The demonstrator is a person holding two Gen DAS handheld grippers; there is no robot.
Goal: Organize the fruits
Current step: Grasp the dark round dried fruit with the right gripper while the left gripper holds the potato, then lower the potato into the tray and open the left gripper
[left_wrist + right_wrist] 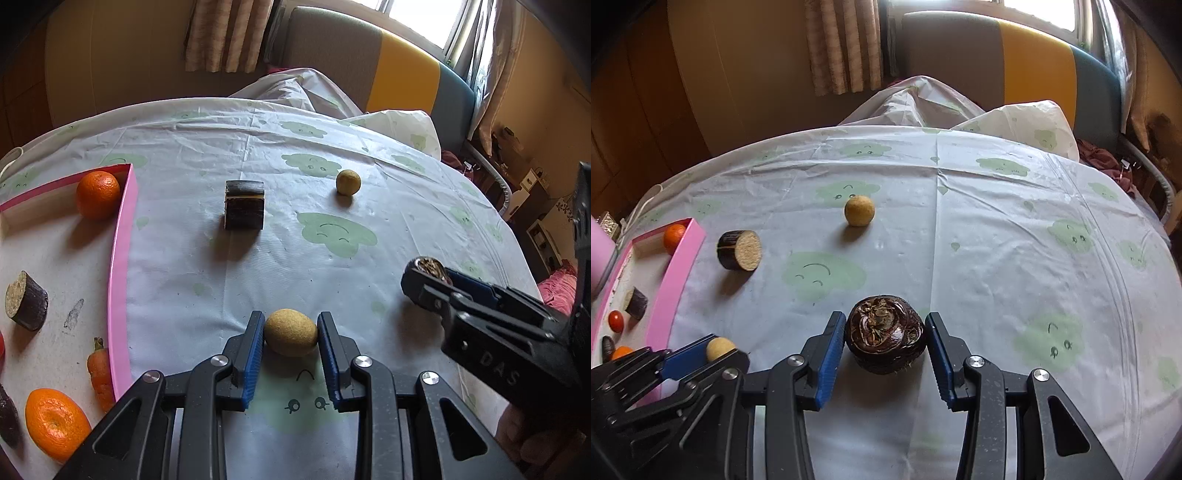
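My left gripper (291,334) is shut on a tan oval fruit (291,332), its blue pads touching both sides; it also shows in the right wrist view (719,348). My right gripper (884,339) is shut on a dark brown round fruit (885,339), also seen in the left wrist view (430,266). A second tan round fruit (348,181) (859,210) and a dark cut cylinder piece (244,205) (740,250) lie on the tablecloth. The pink-rimmed tray (120,273) (670,288) at the left holds two oranges (98,194) (55,422), a cut dark piece (26,305) and a carrot (100,373).
A cloth with green cloud prints (336,232) covers the table. A grey, yellow and blue headboard (402,74) and curtains stand behind. A small red fruit (616,320) lies in the tray. A pink container (600,254) stands at the far left.
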